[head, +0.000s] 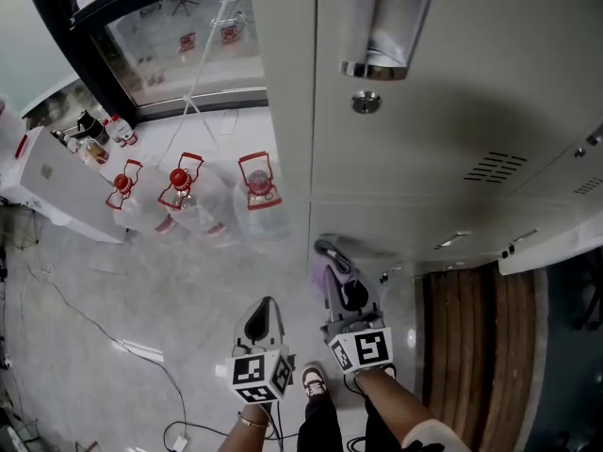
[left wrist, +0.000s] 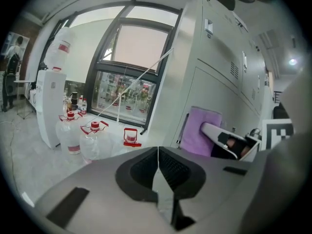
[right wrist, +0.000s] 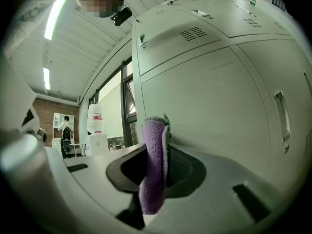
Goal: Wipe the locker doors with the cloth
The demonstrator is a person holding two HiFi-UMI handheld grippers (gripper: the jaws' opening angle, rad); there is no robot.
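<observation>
A fuzzy purple cloth (right wrist: 153, 179), folded thick, is clamped in the right gripper (right wrist: 163, 155) against the pale grey locker door (right wrist: 219, 106); the left gripper (left wrist: 157, 152) has its jaws together, empty

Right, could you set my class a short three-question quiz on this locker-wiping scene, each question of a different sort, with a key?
1. True or false: the left gripper holds the cloth.
2. How many large water jugs with red handles are in view? A two, B three, C five.
3. Fill the gap: the right gripper has its jaws shut on a ____ cloth.

Key: 1 false; 2 B; 3 purple.
</observation>
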